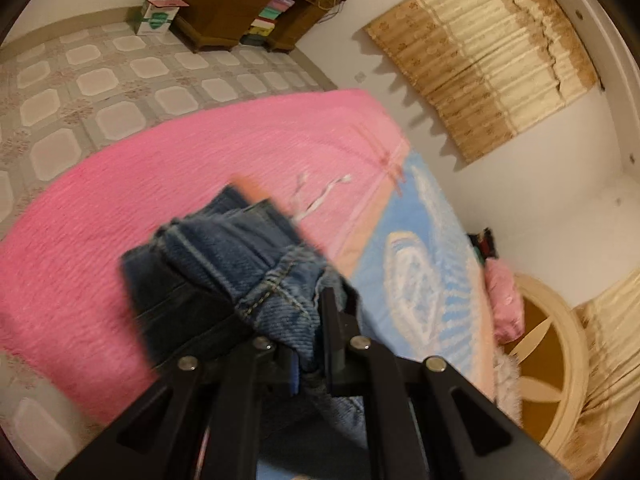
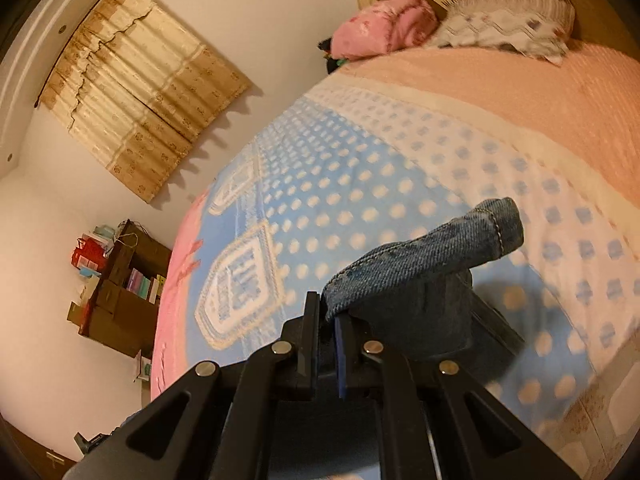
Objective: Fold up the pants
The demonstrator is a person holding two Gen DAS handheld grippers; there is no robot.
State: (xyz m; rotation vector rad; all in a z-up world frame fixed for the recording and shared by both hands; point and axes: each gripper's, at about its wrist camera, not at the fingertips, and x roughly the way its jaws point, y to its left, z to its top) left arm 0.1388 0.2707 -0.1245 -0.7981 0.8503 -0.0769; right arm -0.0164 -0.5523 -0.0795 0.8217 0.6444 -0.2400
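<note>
Both ends of the jeans [image 1: 224, 280] up off the bed [image 1: 120, 208], pinched and carried above the pink and blue blanket [image 2: 360, 200]. Left gripper [image 1: 308, 340] clamped nearly closed on a thick bunch of seamed denim, several layers wadded between the fingers. Right gripper [image 2: 328, 320] likewise closed tight on a hemmed edge, the cuff flopping over to the right of it. Blurred in the left view, so hard to tell how the rest of the cloth hangs. Risks, as a guess: bulky wad slipping out of the left grip under its own weight; layers bunched unevenly, giving a crooked fold once laid down; loose cuff tucking under on landing; hanging cloth dragging and rumpling the blanket
</note>
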